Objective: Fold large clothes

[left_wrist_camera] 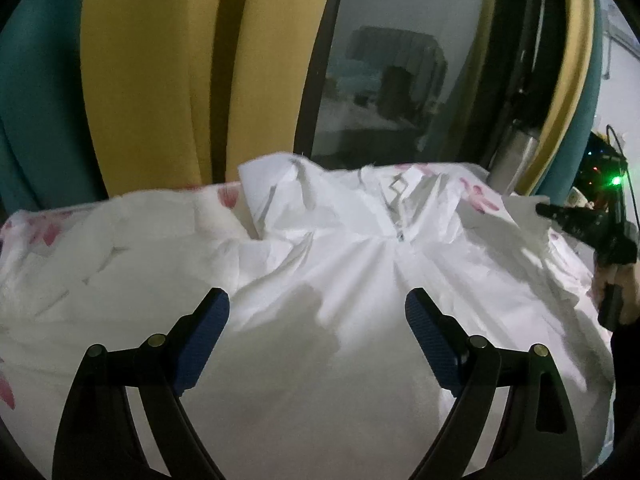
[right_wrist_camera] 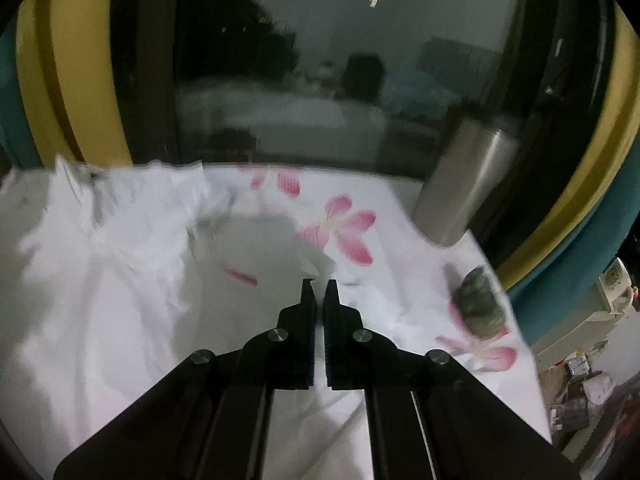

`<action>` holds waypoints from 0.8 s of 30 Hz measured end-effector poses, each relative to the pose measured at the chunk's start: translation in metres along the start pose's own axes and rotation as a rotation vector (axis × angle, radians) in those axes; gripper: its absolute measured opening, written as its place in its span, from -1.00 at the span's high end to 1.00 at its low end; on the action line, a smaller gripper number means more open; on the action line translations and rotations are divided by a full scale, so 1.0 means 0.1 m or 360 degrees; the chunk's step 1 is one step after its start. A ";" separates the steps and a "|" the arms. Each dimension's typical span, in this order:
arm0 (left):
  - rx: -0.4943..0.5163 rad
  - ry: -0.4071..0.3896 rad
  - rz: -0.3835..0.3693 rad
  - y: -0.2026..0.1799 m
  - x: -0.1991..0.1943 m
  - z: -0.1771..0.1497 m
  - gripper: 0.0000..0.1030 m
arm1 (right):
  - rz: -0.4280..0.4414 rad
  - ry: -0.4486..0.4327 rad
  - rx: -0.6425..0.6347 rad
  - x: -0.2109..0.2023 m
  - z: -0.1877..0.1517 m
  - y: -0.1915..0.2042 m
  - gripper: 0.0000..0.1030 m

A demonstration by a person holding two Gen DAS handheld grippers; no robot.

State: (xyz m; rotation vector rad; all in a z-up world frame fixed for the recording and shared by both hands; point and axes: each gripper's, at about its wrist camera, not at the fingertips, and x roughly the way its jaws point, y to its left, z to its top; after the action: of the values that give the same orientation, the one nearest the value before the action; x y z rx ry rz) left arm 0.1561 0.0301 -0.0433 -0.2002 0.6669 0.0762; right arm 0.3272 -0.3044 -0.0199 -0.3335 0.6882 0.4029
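A large white garment (left_wrist_camera: 360,264) with a zip and collar lies spread and creased on a bed covered by a white sheet with pink flowers (right_wrist_camera: 344,228). My left gripper (left_wrist_camera: 318,316) is wide open just above the garment's middle, holding nothing. My right gripper (right_wrist_camera: 319,284) has its jaws nearly together on a thin edge of the white garment (right_wrist_camera: 120,240), lifted over the sheet. It shows in the left wrist view (left_wrist_camera: 560,216) at the garment's right edge.
A dark window (left_wrist_camera: 400,80) with yellow and teal curtains (left_wrist_camera: 140,80) stands behind the bed. A steel flask (right_wrist_camera: 464,184) stands at the bed's far right. A grey-green bundle (right_wrist_camera: 480,300) lies on the sheet at right. Clutter sits beyond the bed's right edge.
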 end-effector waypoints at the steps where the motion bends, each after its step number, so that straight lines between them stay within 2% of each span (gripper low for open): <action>1: 0.0004 -0.0016 -0.0004 0.01 -0.05 0.01 -0.78 | 0.0001 -0.0034 0.0013 -0.11 0.06 -0.01 0.94; 6: 0.0008 -0.0093 -0.0014 0.10 -0.32 0.04 -0.78 | 0.0010 -0.0172 -0.0007 -0.53 0.27 0.20 0.94; 13: -0.0015 -0.0177 -0.0012 0.34 -0.69 0.02 -0.78 | 0.0119 -0.0285 -0.0056 -0.88 0.54 0.85 0.94; 18: -0.0054 -0.0200 0.0009 0.58 -0.87 -0.03 -0.78 | 0.0249 -0.0307 -0.0106 -0.87 0.61 1.38 0.94; 24: -0.0080 -0.0211 0.0058 0.84 -1.03 -0.09 -0.78 | 0.0383 -0.0252 -0.0161 -0.66 0.61 1.99 0.94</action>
State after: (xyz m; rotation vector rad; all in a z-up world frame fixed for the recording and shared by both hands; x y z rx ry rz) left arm 0.0585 0.1095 0.0009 -0.2292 0.5367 0.1398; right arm 0.2225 -0.1216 0.0363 -0.3116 0.5554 0.6877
